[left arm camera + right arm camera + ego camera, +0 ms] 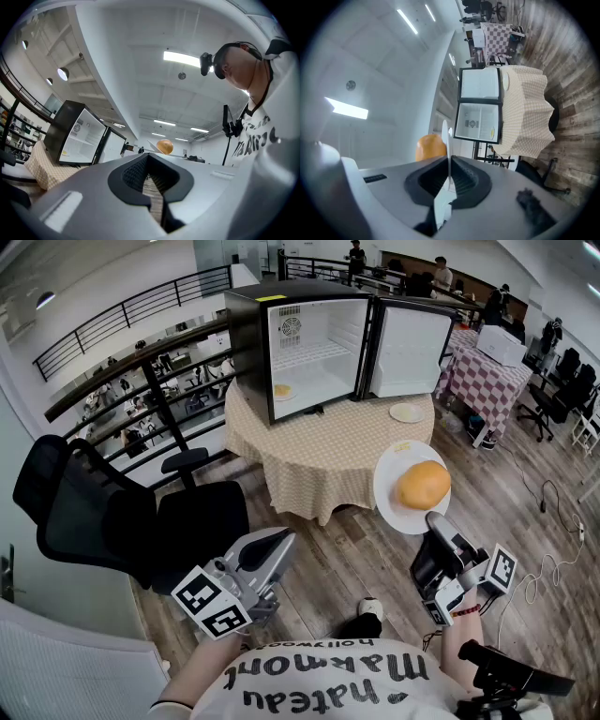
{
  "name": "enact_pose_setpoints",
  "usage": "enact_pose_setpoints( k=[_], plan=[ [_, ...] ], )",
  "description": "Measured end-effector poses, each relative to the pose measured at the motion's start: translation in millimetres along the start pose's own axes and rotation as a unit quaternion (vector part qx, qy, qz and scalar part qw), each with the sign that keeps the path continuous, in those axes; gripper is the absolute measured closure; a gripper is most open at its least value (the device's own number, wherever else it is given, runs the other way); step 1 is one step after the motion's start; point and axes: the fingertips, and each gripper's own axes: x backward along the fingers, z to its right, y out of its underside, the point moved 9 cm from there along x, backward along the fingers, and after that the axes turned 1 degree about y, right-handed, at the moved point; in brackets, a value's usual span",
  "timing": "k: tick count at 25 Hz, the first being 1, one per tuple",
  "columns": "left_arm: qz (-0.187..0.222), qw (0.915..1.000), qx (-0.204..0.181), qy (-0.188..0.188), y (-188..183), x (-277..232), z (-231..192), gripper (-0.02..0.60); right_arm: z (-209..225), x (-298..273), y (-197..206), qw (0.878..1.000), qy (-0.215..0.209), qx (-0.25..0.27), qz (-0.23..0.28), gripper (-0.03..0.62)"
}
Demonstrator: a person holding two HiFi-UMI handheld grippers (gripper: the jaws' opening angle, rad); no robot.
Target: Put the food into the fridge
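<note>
Food: golden round bun (pixel 423 484) on round white plate (pixel 387 474), 1 o'clock, midair.
Right claw (pixel 437 521): clamps plate rim.
Left claw (pixel 281 542): closed, empty.
Handling: bun likely light, may roll; rim-hold, level.

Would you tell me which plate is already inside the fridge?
The small plate on the fridge floor; another plate lies on the table, and the right gripper clamps the white plate with the bun.

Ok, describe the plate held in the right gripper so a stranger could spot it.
In front of the round table with the open fridge, the right gripper pinches a white plate by its rim. Unlike the plate on the table and the one in the fridge, it carries a large orange bun.
</note>
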Motion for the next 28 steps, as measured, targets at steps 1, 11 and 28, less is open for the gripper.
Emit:
enact_pose_setpoints(
  k=[1, 11, 28],
  plan=[
    [0.0, 1.0, -0.002, 0.0, -1.0, 0.9, -1.1, 0.575, 0.7, -1.3, 0.9, 1.0, -0.002, -0.002, 0.001, 0.569],
    [0.006, 1.0, -0.002, -0.006, -2.6, -6.0, -19.2, 0.575, 7.3, -21.3, -7.4, 1.0, -0.011, -0.007, 0.002, 0.569],
    [-0.009, 0.9981, -0.035, -0.049, -2.7, -128.9, -125.7, 0.575, 64.0, -155.0, -129.0, 0.996, -0.03, -0.011, -0.077, 0.569]
  ],
)
